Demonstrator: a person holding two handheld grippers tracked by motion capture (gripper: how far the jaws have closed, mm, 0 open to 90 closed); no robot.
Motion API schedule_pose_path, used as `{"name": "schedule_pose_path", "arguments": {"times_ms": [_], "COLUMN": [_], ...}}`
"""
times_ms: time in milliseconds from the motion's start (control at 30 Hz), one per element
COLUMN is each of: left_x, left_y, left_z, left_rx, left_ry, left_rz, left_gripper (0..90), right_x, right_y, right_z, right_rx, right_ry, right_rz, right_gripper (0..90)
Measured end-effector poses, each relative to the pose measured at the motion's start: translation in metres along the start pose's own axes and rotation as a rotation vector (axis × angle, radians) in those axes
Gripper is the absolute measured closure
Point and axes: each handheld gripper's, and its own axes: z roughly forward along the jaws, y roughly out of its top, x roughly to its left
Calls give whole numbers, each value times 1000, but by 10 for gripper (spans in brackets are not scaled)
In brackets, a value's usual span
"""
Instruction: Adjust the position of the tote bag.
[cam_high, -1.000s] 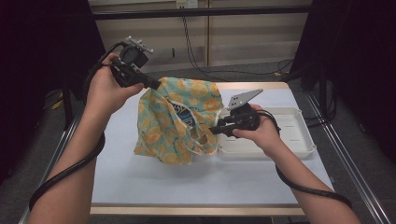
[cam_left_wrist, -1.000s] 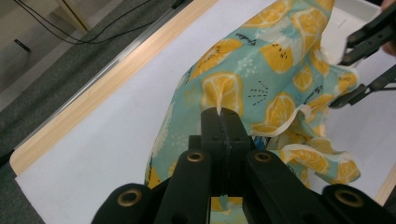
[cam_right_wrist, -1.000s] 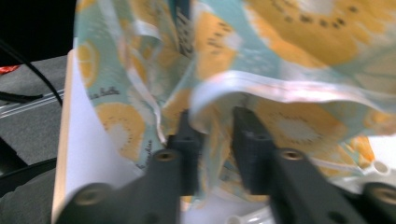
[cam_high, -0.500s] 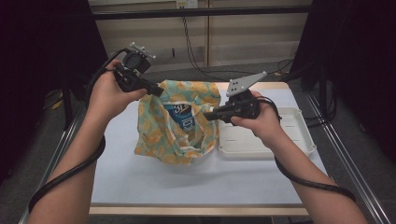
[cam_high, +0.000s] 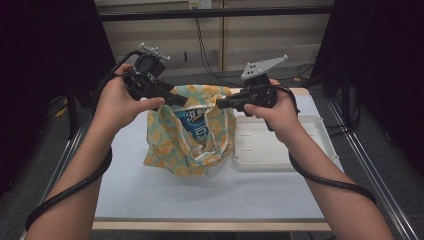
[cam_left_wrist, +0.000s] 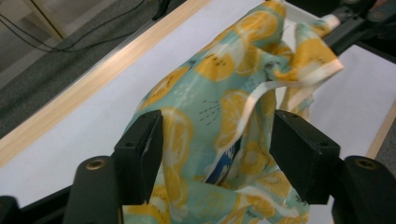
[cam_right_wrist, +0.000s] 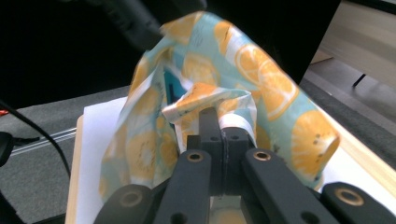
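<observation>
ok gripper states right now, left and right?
Left gripper: jaws just been opening, apart now, lemon-print bag between them, not pinched.
Right gripper: shut on the bag's rim.

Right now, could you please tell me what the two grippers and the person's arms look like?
Both the left gripper and the right gripper are black, each topped by a grey three-cornered plate with small holes. Each has two blocky black jaws on arms fixed with brass-coloured rivets. A thick black cable trails from each. The forearms are bare, without sleeves.

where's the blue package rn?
High view: the blue package stands inside the open lemon-print bag at table centre, left of the white tray, between the left tongs and right tongs.
</observation>
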Motion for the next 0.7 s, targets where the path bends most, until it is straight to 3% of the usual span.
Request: {"name": "schedule_pose_path", "arguments": {"times_ms": [333,433,567,700], "left_x": [-23,-33,-36,-36], "left_y": [7,7,6,1], "left_z": [-4,2,14,27], "left_rx": [-4,3,53,64], "left_ry": [-23,-44,-75,-97], "left_rz": [50,70,98,88], "left_gripper": [325,344,390,401], "right_x": [-3,-3,-1,0], "right_y": [6,6,8,10], "right_z": [-2,-3,-2,-2], "right_rx": [-9,-14,-26,-30], "right_ry": [-29,-28,-29,-32], "right_rz": [9,10,17,18], "right_gripper": [900,900,900,900]}}
